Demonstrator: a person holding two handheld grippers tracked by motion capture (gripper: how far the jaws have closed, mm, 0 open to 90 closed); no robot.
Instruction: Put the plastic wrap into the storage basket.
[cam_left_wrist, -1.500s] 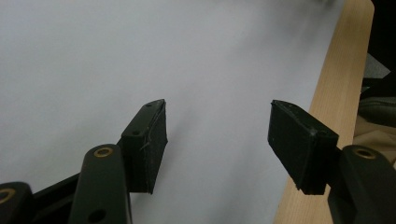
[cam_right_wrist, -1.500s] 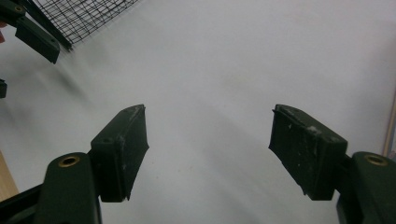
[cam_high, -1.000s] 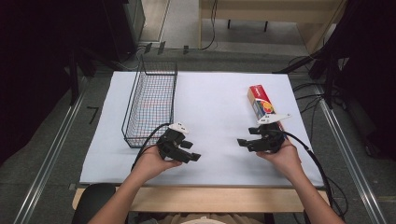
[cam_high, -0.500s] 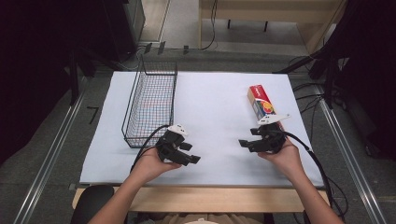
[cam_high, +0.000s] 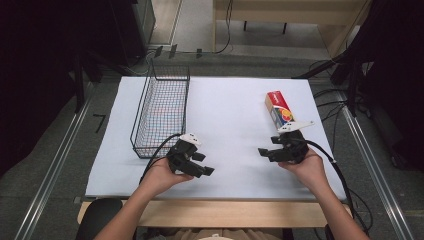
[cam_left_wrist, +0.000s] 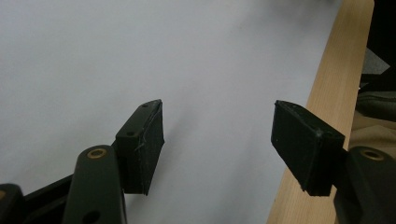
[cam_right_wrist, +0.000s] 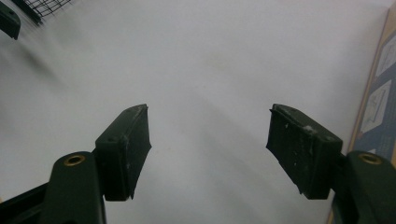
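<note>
Two grippers resting apart on the white sheet

Both are lying low over the white table cover (cam_high: 230, 115), jaws spread wide and gripping nothing. The left gripper (cam_high: 207, 170) is sitting just beside the wire basket (cam_high: 162, 112); the right gripper (cam_high: 264, 151) is sitting next to a red-topped box (cam_high: 278, 107).

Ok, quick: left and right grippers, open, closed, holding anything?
Left gripper: open, jaws apart, holding nothing.
Right gripper: open, jaws apart, holding nothing.

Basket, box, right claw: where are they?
Basket (cam_high: 161, 107), high view, on its wire floor.
Box (cam_high: 278, 106), high view, on its red top face.
Right claw (cam_high: 263, 151), high view, between its tips.
</note>
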